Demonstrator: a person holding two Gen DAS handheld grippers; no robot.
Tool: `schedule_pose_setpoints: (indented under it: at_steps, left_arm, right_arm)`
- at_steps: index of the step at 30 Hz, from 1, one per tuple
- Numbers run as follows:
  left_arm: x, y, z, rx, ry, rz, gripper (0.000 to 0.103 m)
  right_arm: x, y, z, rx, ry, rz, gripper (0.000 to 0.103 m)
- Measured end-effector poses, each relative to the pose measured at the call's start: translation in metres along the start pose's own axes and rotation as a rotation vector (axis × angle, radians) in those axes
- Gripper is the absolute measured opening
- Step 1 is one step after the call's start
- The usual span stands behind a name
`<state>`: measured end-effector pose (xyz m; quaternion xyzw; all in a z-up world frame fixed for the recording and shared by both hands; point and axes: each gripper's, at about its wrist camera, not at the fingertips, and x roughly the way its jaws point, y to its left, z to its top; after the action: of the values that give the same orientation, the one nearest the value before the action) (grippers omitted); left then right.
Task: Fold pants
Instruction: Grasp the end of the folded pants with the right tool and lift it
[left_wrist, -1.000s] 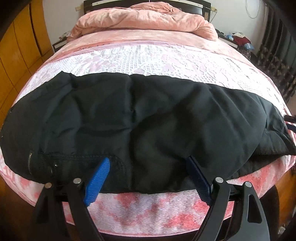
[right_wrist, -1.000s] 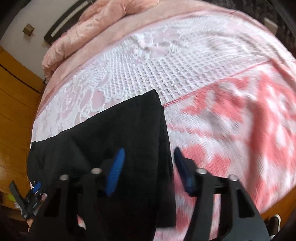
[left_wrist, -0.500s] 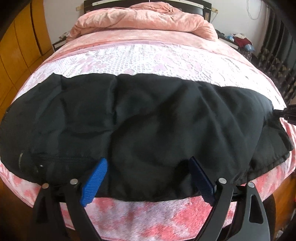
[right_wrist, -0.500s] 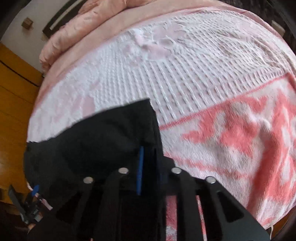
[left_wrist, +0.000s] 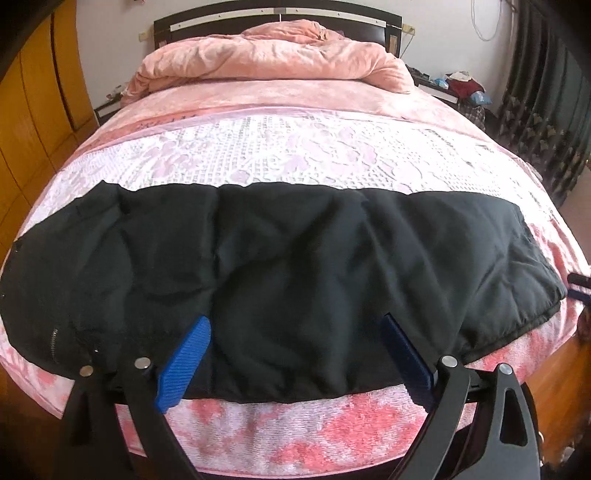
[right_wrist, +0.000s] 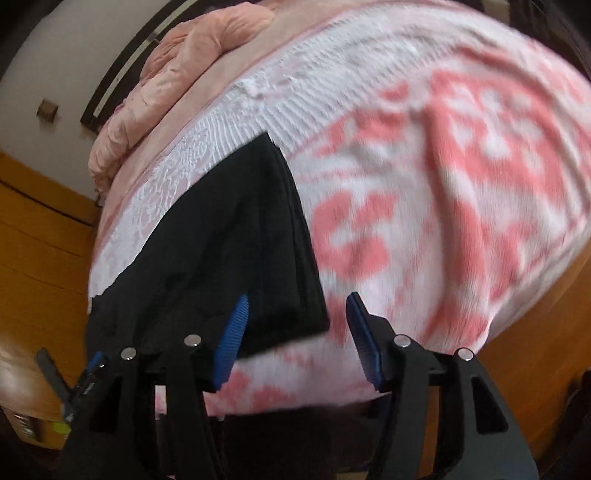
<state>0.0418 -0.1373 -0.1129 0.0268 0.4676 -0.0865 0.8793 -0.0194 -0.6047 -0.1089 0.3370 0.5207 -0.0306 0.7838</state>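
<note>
The left tongs (left_wrist: 295, 354) stand wide and empty; the right tongs (right_wrist: 295, 332), just opened, hold nothing. The black pants (left_wrist: 288, 266) lie across the bed (left_wrist: 295, 424), soft and limp; the hem edge seems best to grip.

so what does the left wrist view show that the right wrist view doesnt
Only the left wrist view shows the waist end of the pants with its zipper, the curtains and the cluttered nightstand.

Only the right wrist view shows the hem end up close, its corner lying between the open right gripper's blue pads.

Both show the black pants spread across the patterned bedspread, the bunched pink comforter and the orange wardrobe.
</note>
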Motion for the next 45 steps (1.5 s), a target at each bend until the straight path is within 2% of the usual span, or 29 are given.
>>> schedule_pose_setpoints:
  at_steps: [1, 4, 9, 10, 12, 17, 21, 24, 25, 29, 32, 36, 38, 40, 43, 44, 45]
  left_arm:
    - [0.001, -0.001, 0.000, -0.001, 0.002, 0.001, 0.094]
    - [0.008, -0.004, 0.000, -0.017, 0.022, -0.010, 0.094]
    - [0.017, -0.001, -0.001, -0.042, 0.045, -0.010, 0.094]
    - [0.019, -0.001, -0.002, -0.043, 0.049, -0.008, 0.094]
    - [0.021, 0.000, -0.005, -0.046, 0.058, -0.008, 0.094]
    - [0.023, 0.004, -0.007, -0.053, 0.053, 0.000, 0.094]
    - [0.028, 0.007, -0.006, -0.064, 0.061, -0.001, 0.094]
    - [0.031, 0.006, -0.007, -0.063, 0.073, -0.008, 0.094]
    - [0.031, 0.006, -0.008, -0.061, 0.075, -0.005, 0.094]
    - [0.027, 0.009, -0.010, -0.070, 0.067, -0.013, 0.094]
    - [0.025, 0.013, -0.010, -0.073, 0.062, 0.000, 0.094]
    - [0.023, 0.021, -0.009, -0.108, 0.060, 0.006, 0.094]
    - [0.015, 0.027, -0.006, -0.135, 0.024, -0.005, 0.094]
    - [0.008, 0.030, -0.003, -0.145, -0.009, -0.006, 0.094]
    - [0.007, 0.032, 0.000, -0.144, -0.028, 0.008, 0.097]
    - [0.013, 0.032, 0.000, -0.142, -0.009, 0.011, 0.097]
    - [0.026, 0.030, -0.002, -0.135, 0.046, 0.014, 0.097]
  right_arm:
    - [0.003, -0.002, -0.002, 0.014, 0.010, 0.005, 0.056]
    - [0.010, -0.004, -0.006, 0.065, 0.038, 0.095, 0.058]
    - [0.018, -0.006, -0.005, 0.144, 0.050, 0.093, 0.060]
    - [0.017, -0.009, -0.005, 0.170, 0.055, 0.090, 0.056]
    - [0.015, -0.017, -0.008, 0.234, 0.059, 0.126, 0.056]
    - [0.008, -0.018, -0.014, 0.251, 0.060, 0.184, 0.058]
    - [0.023, -0.007, -0.015, 0.270, 0.106, 0.243, 0.058]
    - [0.031, 0.001, -0.011, 0.281, 0.085, 0.225, 0.058]
    - [0.032, 0.005, -0.010, 0.283, 0.074, 0.215, 0.054]
    - [0.026, 0.021, -0.005, 0.226, 0.017, 0.156, 0.026]
    - [0.016, 0.040, 0.003, 0.147, -0.020, 0.150, 0.014]
    - [-0.016, 0.050, 0.021, 0.122, -0.097, 0.206, 0.012]
    - [-0.038, 0.052, 0.028, 0.098, -0.177, 0.187, 0.011]
    - [-0.049, 0.045, 0.032, 0.084, -0.232, 0.117, 0.011]
    - [-0.034, 0.016, 0.037, 0.127, -0.198, 0.005, 0.011]
    - [-0.017, 0.000, 0.038, 0.159, -0.152, -0.046, 0.011]
    - [-0.006, -0.010, 0.038, 0.181, -0.114, -0.062, 0.011]
